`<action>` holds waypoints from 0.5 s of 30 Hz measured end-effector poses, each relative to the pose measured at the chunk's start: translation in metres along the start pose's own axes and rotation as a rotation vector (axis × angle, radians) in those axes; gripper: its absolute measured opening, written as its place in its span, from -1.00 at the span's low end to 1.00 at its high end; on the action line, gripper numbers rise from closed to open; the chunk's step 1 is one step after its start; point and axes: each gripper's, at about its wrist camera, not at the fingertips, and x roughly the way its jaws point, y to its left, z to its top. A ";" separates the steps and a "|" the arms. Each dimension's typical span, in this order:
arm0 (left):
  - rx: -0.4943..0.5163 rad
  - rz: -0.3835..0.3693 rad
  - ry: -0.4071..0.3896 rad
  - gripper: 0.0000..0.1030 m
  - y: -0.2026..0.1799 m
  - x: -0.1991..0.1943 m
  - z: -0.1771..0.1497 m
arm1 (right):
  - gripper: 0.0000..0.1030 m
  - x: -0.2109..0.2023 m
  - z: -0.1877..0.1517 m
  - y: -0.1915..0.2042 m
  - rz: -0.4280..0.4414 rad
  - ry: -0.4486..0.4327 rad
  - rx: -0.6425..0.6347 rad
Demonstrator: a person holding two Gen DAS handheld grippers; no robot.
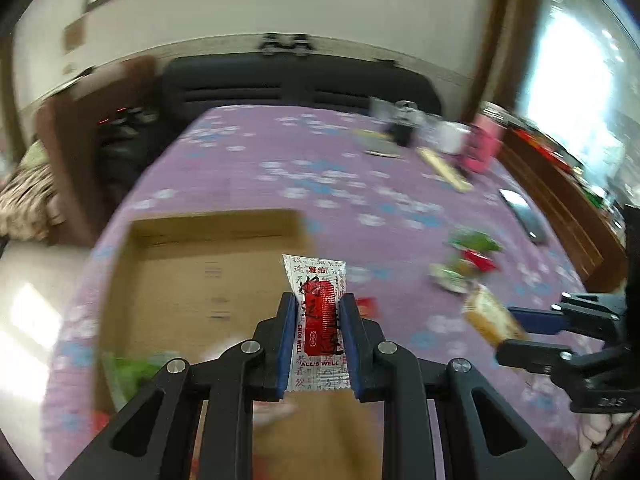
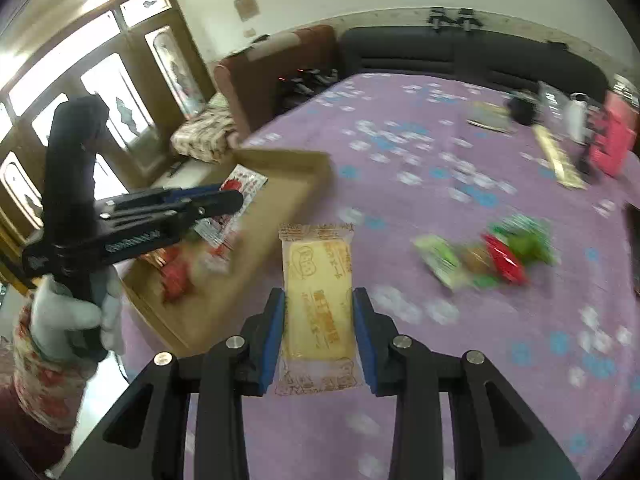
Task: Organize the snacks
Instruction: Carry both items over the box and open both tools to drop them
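My left gripper [image 1: 318, 300] is shut on a white snack packet with a red label [image 1: 320, 308], held above the open cardboard box [image 1: 180, 280]. That gripper [image 2: 236, 200] also shows at the left of the right wrist view, with the white and red packet [image 2: 240, 184] in it over the box [image 2: 276, 208]. My right gripper [image 2: 319, 296] is shut on a yellow biscuit packet [image 2: 318, 300], lifted over the purple cloth. In the left wrist view the right gripper [image 1: 508, 330] holds the yellow packet [image 1: 488, 316] at the right. Loose green and red snacks [image 2: 492, 256] lie on the cloth.
A purple flowered tablecloth [image 1: 320, 184] covers the table. Red and green packets [image 2: 176, 272] lie inside the box. A cup, a pink container [image 2: 612, 140] and a long flat packet [image 2: 560, 160] stand at the far right. A dark sofa [image 1: 300, 80] runs behind the table. A gloved hand [image 2: 68, 316] grips the left tool.
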 end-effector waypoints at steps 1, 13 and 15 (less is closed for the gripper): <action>-0.022 0.025 0.003 -0.55 0.015 0.001 0.001 | -0.36 0.008 0.007 0.006 0.017 0.003 0.001; -0.181 0.098 0.090 -0.54 0.106 0.044 -0.011 | -0.36 0.134 0.055 0.068 0.033 0.134 -0.005; -0.192 0.091 0.095 -0.51 0.110 0.045 -0.014 | -0.36 0.144 0.057 0.068 0.028 0.142 0.002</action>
